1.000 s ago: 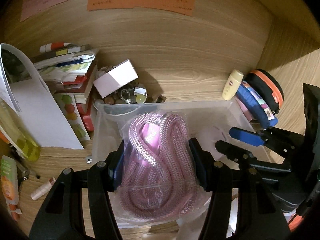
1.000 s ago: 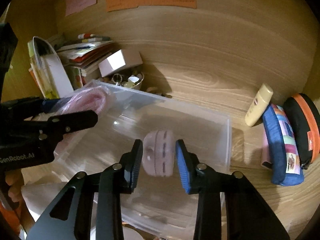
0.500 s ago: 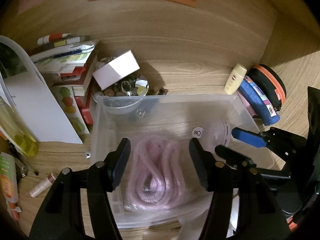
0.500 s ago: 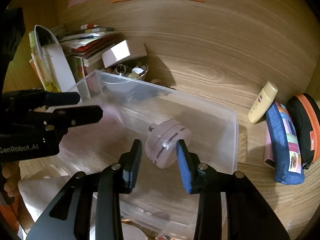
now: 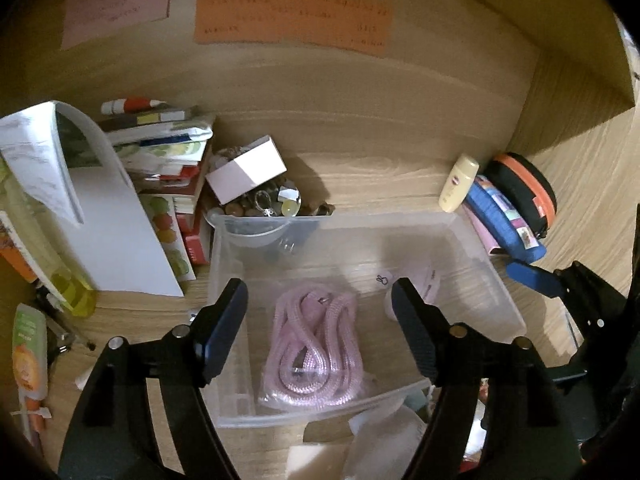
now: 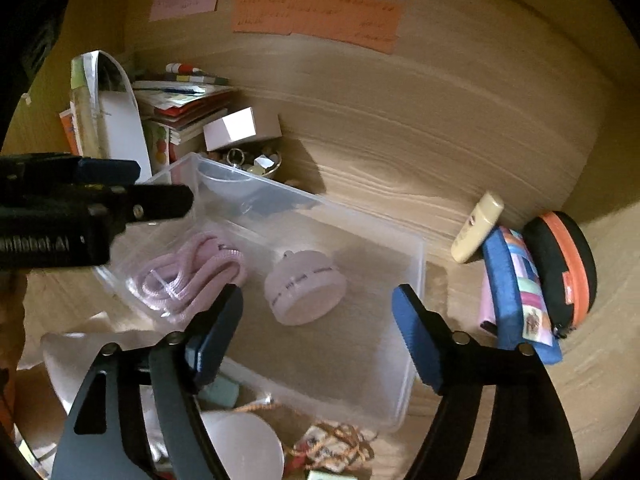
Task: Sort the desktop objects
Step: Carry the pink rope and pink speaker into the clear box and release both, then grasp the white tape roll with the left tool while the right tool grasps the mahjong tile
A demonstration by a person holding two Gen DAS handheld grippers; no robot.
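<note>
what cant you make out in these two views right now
- Orange note on the back wall: writing too small and blurred, both views.
- Round pink gadget: in the left wrist view, partly hidden behind the left tool.
- Clutter before the clear bin: cut off by the right tool.

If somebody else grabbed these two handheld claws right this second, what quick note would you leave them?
Left claw: open, empty, above the clear bin.
Right claw: open, empty, above the same bin.
In the bin: pink rope in its bag on the left side, and the round pink gadget beside it.
Done: those two items are sorted into the bin.
Left, probably: cream bottle, blue pouch and black-and-orange case lie to the bin's right; white box and book stack behind-left; small clutter sits in front of the bin.
</note>
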